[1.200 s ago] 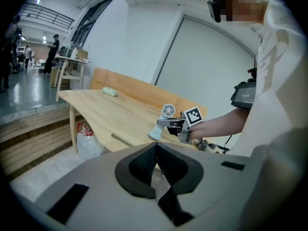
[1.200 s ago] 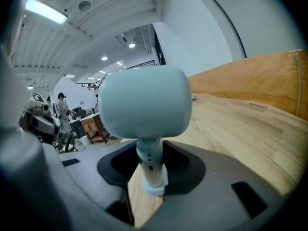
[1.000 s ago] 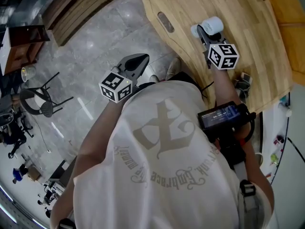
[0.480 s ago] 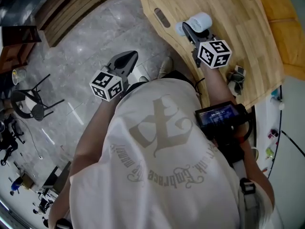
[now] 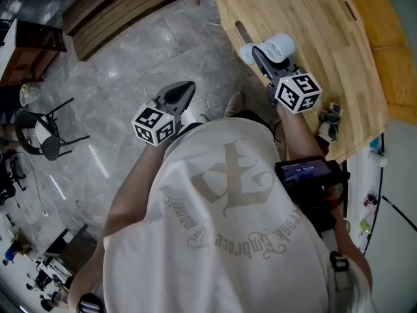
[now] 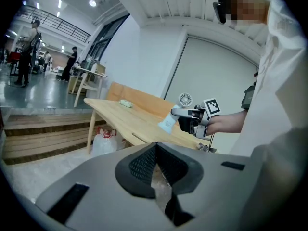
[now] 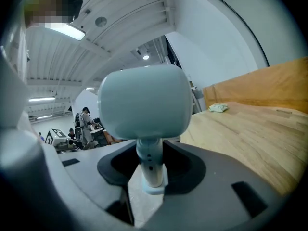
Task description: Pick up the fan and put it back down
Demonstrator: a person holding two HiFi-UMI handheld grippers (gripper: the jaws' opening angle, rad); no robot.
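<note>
A pale blue hand fan (image 5: 273,46) with a rounded head and a thin stem is in my right gripper (image 5: 260,56), which is shut on the stem. The fan hangs in the air over the near edge of the wooden table (image 5: 326,25). In the right gripper view the fan's head (image 7: 144,102) fills the middle and its stem (image 7: 150,170) sits between the jaws. The left gripper view shows the fan (image 6: 168,121) from the side, clear of the tabletop. My left gripper (image 5: 184,93) is shut and empty, out over the stone floor, left of the table.
On the table lie a crumpled pale cloth (image 7: 219,108) far off and small items (image 5: 329,116) at the near edge. A round white grille (image 6: 185,100) stands behind the table. A white bag (image 6: 103,138) sits under it. Wooden steps (image 5: 117,12) and a chair (image 5: 42,135) are on the left.
My right gripper has come up and moved along the table's edge with the fan still in it. The left gripper has drifted sideways over the floor, still shut.
</note>
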